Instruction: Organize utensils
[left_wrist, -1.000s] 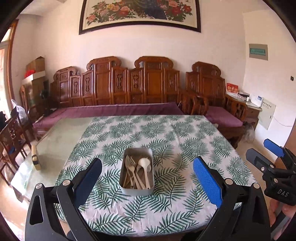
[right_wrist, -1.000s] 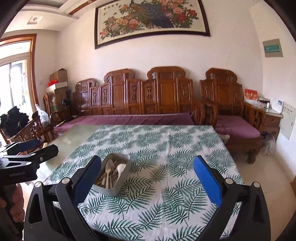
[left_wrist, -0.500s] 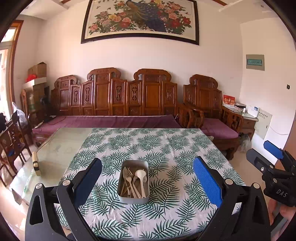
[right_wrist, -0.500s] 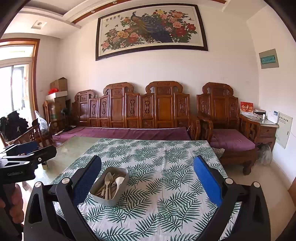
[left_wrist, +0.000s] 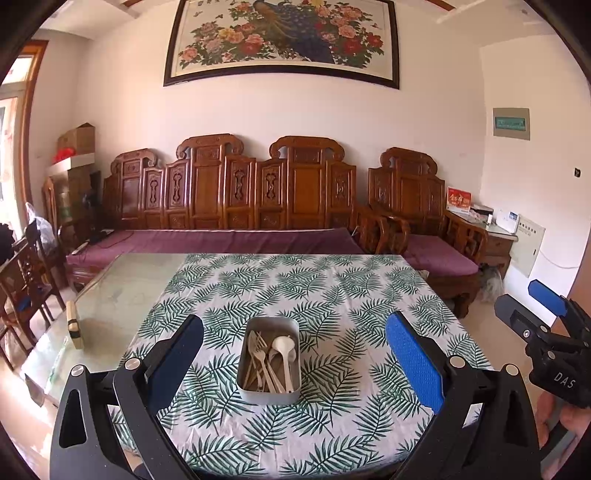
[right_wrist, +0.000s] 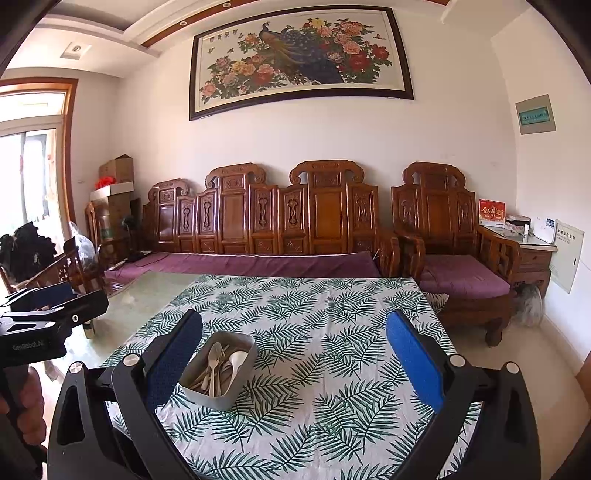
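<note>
Both views now sit higher and farther back than a second ago, so more of the wall and the framed painting (left_wrist: 282, 40) shows, and the metal tin (left_wrist: 269, 360) looks smaller and lower in the left wrist view.

The left claw (left_wrist: 293, 363) is spread wide and holds nothing; the tin lies between its two blue pads, well short of either. The right claw (right_wrist: 293, 363) is equally wide and empty, and in its view the tin (right_wrist: 218, 369) sits just beside the left pad, toward the near left part of the cloth.

The tin rests on the leaf-print tablecloth (left_wrist: 332, 295), which covers the right part of the desk (left_wrist: 122, 291); the left part is bare glass. Inside the tin lie pale utensils in a loose heap: forks (left_wrist: 256, 350) toward the left and a white spoon (left_wrist: 284, 345) toward the right, handles pointing at the near end.

A small tan block (left_wrist: 72, 328) sits on the glass near the desk's left edge. A carved wooden sofa (left_wrist: 236, 192) with a purple cushion stands behind the desk.
</note>
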